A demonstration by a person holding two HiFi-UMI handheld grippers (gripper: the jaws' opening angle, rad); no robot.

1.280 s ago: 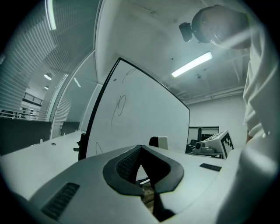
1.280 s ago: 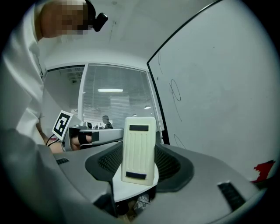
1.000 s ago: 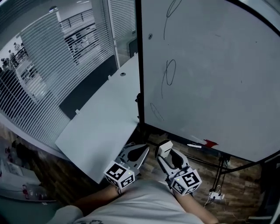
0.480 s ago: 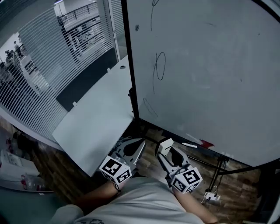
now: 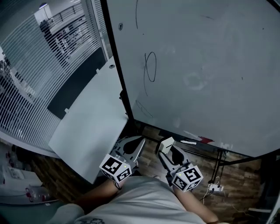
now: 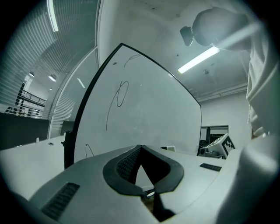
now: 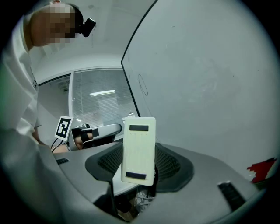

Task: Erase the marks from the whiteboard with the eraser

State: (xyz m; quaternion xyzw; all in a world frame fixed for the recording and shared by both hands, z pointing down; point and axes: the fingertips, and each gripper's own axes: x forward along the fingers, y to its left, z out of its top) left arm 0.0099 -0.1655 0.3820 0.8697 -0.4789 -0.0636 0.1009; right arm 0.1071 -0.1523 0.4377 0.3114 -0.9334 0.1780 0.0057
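The left claw point(image 5: 139, 144) is held low in front of the bottom left corner of the large black-framed whiteboard point(image 5: 210, 65). Its jaws are pressed together at the tips with nothing between them, as the left gripper view point(image 6: 140, 148) shows. Just beside it, below the whiteboard's lower edge, the right claw point(image 5: 164, 151) pinches a cream rectangular eraser with two dark strips point(image 7: 139, 148). The eraser point(image 5: 165, 144) stands up out of the jaws, short of the whiteboard and not touching it.

A white marker pen point(image 5: 189, 142) and a small red object point(image 5: 205, 140) lie on the ledge along the whiteboard's lower edge. The brown wooden floor point(image 5: 236, 175) shows beneath it.

On the whiteboard's left part are thin black marks: a narrow oval loop point(image 5: 150, 67), a long curved stroke point(image 5: 136, 13) above it, and a fainter loop point(image 5: 142, 107) near the bottom left corner.

A flat white table point(image 5: 92, 127) lies left of the whiteboard. Beyond that table is a glass wall with horizontal blinds point(image 5: 43, 65).
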